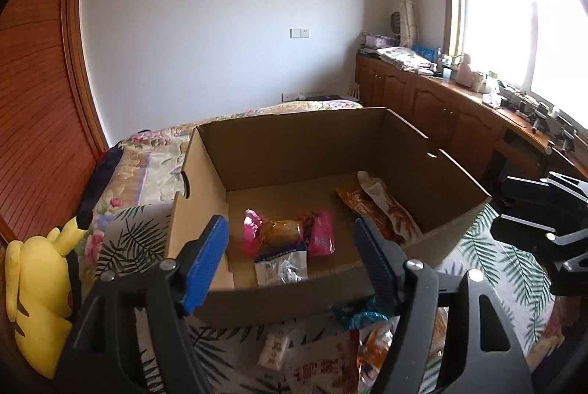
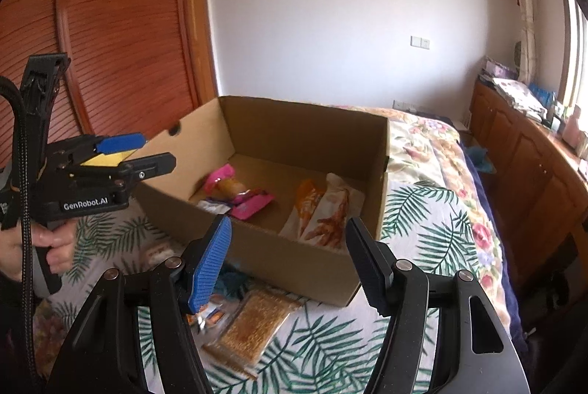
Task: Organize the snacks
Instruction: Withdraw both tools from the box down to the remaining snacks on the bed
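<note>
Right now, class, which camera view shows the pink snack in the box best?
The left wrist view: the pink snack lies in the box, seen from above between that gripper's open jaws, both twisted ends clear. The right wrist view shows it smaller, farther off and at an angle.

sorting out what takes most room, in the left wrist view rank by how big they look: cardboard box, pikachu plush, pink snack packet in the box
1. cardboard box, by far the largest.
2. pikachu plush, though it lies nearer the camera, which inflates it.
3. pink snack packet, clearly the smallest.
</note>
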